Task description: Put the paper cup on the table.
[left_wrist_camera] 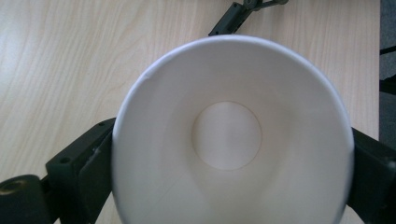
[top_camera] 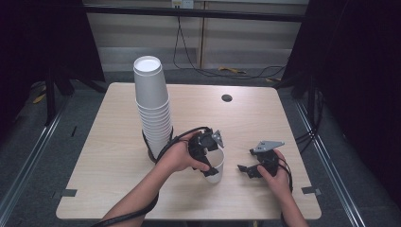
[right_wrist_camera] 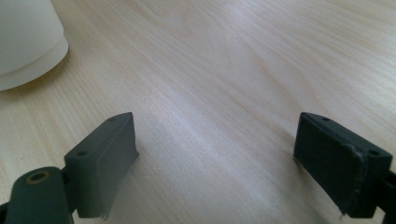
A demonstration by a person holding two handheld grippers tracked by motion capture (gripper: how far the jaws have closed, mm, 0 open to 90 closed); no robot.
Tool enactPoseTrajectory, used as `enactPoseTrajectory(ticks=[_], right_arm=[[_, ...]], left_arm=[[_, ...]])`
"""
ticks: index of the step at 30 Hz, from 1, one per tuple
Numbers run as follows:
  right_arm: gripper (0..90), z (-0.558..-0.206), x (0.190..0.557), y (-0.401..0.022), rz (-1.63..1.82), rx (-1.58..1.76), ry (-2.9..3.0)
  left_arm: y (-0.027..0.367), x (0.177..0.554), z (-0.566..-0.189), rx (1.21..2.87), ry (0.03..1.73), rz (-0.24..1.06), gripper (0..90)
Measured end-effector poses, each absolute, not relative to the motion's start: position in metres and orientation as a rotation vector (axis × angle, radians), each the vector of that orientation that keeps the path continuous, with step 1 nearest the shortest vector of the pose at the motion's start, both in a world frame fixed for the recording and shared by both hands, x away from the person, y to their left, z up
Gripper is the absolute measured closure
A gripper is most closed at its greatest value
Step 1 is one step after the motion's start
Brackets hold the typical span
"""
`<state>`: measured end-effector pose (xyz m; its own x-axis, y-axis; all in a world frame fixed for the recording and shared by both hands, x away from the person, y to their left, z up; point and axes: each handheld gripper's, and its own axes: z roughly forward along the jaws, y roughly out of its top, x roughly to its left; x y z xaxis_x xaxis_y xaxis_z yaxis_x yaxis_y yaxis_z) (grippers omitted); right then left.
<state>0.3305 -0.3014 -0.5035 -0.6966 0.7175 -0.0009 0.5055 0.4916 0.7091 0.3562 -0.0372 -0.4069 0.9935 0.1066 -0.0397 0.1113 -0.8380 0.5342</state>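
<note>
Fingers point(left_wrist_camera: 88, 172) of my left gripper point(top_camera: 206, 158) pinch the paper cup point(left_wrist_camera: 231, 140) beside the stack point(top_camera: 153, 111); squeezing harder could crumple it. Right gripper point(right_wrist_camera: 215, 158) rests spread, empty.

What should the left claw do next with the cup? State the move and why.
Probably set the cup down and open. The left claw grips it on both sides, upright on the table, beside the stack; the right claw waits open and empty.
</note>
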Motion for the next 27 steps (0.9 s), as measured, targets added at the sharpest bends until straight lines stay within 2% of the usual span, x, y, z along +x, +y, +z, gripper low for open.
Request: enactPoseTrajectory(ticks=[13, 27], right_arm=[[12.6, -0.504, 0.331, -0.301, 1.015, 1.034, 2.443], [12.6, -0.504, 0.33, -0.301, 1.016, 1.032, 2.443]], left_arm=[[-0.033, 0.352, -0.415, 2.551, 0.159, -0.046, 3.9], [-0.01, 0.348, -0.423, 2.501, 0.197, -0.05, 3.9]])
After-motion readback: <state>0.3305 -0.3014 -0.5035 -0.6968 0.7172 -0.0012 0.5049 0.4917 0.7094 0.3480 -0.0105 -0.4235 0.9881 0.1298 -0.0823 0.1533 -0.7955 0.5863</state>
